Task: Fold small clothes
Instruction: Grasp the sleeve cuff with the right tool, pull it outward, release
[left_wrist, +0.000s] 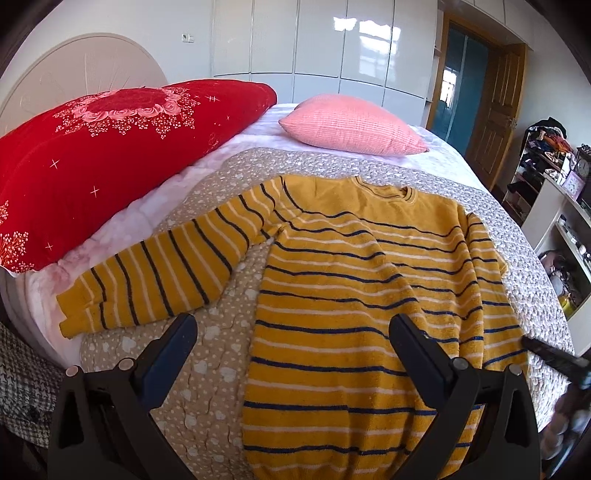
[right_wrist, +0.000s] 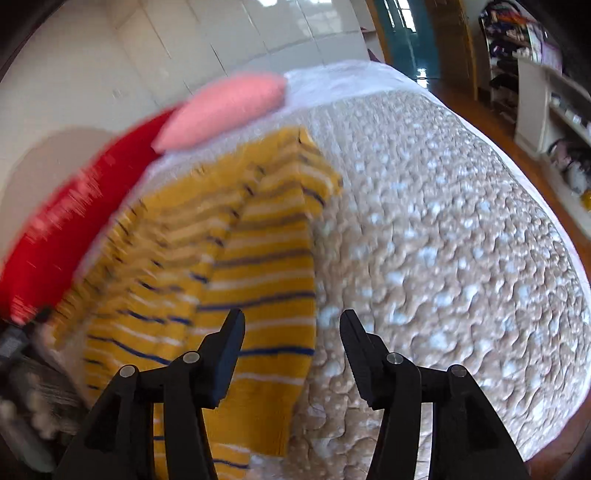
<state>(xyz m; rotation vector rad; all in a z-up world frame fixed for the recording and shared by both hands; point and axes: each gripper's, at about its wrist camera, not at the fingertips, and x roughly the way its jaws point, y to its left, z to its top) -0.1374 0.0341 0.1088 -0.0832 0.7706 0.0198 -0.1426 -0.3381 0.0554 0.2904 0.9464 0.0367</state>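
**Item: sweater** (left_wrist: 351, 288). Yellow knit with dark and white stripes, lying flat and face-up on the quilt (left_wrist: 207, 354), neck toward 12 o'clock, hem toward 6.

**Left to right, left-wrist view:**
- Red cushion (left_wrist: 110, 155) at 10 o'clock, its edge near the sleeve cuff but apart from it.
- Left sleeve (left_wrist: 159, 273), spread out toward 9 o'clock, unfolded.
- Left tongs (left_wrist: 291, 339), jaws wide apart and empty, hovering over the lower body; one finger above bare quilt, the other above the knit.
- Pink pillow (left_wrist: 354, 125) at 12 o'clock, well clear of the collar.
- Right sleeve (left_wrist: 480, 266), already laid inward along the body's edge at 3 o'clock.
- Right tongs (right_wrist: 291, 332), part open, nothing between the jaws, straddling the sweater's folded edge in their own blurred view.

**Handling (judged):** soft, light, limp; fuzzy pile should grip well and not slip. It will sag and drag if lifted by one point. Nothing fragile. Best holds: the left cuff for the sleeve fold; afterwards hem corners or shoulder seam, pinching both layers.

**Edges and room:** the bed drops off near the cuff at 8 o'clock and just past the hem at 6. Open quilt lies broadly toward 3 o'clock in the right-wrist view. Shelves (left_wrist: 561, 206) stand beyond the bed at 3 o'clock, out of the way.
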